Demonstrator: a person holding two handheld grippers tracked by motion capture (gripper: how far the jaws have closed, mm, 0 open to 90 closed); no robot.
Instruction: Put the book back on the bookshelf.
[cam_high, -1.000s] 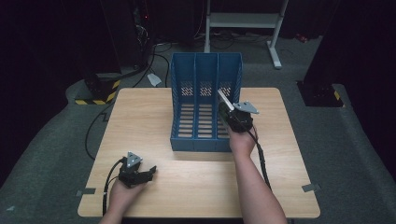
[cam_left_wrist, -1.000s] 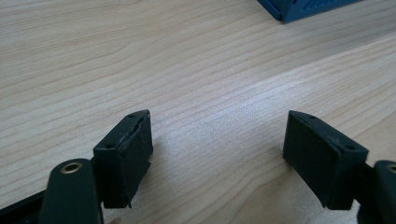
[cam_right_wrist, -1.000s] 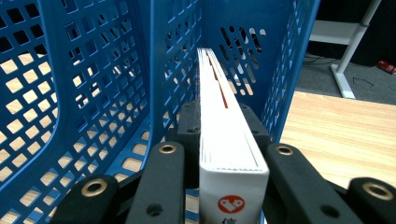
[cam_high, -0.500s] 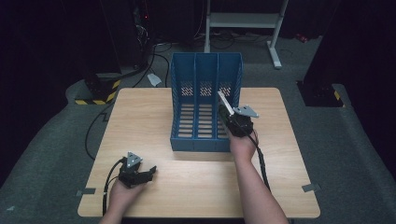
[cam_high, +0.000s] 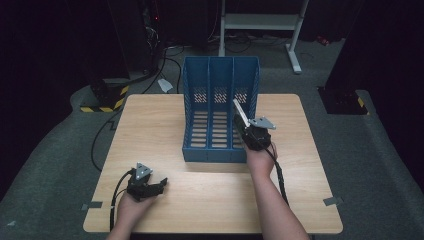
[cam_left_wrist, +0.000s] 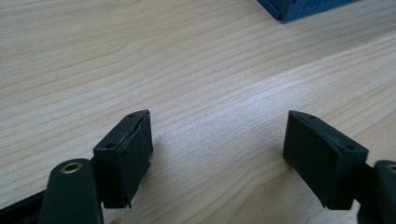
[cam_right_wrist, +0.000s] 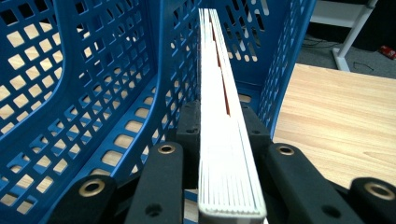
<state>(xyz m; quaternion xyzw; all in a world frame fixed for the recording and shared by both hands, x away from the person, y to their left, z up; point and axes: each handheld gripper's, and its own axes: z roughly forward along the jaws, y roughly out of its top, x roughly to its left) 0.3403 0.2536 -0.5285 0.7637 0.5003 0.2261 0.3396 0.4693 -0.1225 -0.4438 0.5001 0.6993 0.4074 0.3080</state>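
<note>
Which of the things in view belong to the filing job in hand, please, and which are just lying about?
In the job:
- right gripper, fingers shut on the white booklet
- blue file rack, with the booklet inside its right-hand compartment
- wooden table under it

Lying about:
- left gripper, open and idle on the table's near left
- white desk frame behind
- cables on the floor

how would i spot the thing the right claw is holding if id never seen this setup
Start at the wooden table and find the blue three-slot file rack standing at its far middle. At the rack's right-hand slot, the right claw is shut on a thin white book, held edge-on and pointing into that slot. It is the one pale, flat thing against the blue perforated walls.
</note>
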